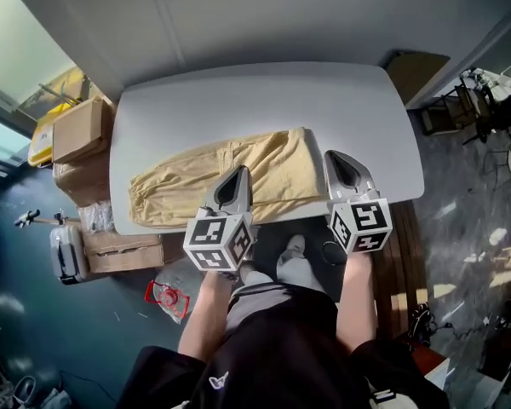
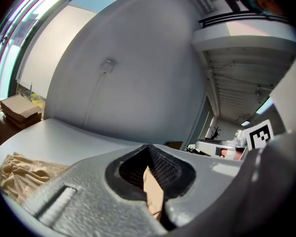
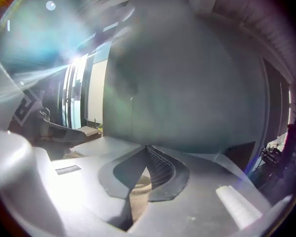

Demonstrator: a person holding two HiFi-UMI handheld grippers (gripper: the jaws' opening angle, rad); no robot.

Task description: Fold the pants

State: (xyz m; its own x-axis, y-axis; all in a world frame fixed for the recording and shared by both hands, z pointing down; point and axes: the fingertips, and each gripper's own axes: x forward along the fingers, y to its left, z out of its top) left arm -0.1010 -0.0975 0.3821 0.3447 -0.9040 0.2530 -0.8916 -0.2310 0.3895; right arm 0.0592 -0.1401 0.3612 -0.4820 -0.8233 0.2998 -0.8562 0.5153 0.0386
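tan pants (image 1: 187, 186) laid flat along the near edge of the table (image 1: 238, 100), seen from the head view with both tools held above them. the left gripper (image 1: 237, 177) hovers over the middle of the garment, so the cloth lies directly under and ahead of its tips. the waist end reaches to just left of the right gripper (image 1: 336, 162), and the gathered cuffs lie well off to the left of both tools. each gripper view shows the jaws closed tip to tip with nothing pinched at the pads. the tan strip visible through the gap behind them appears to be cloth lying below, not a held fold. both tools are therefore clenched and empty. the legs seem to lie one on the other, which suggests a lengthwise fold is done and a crosswise fold remains. the fabric looks light, thin and limp: it should sag from any single grip, wrinkle readily and slide easily over the smooth top. a sound hold is likely at the two corners of one end, cuffs or waistband, pinching through all layers. the stiffer waistband probably gives the firmer purchase.
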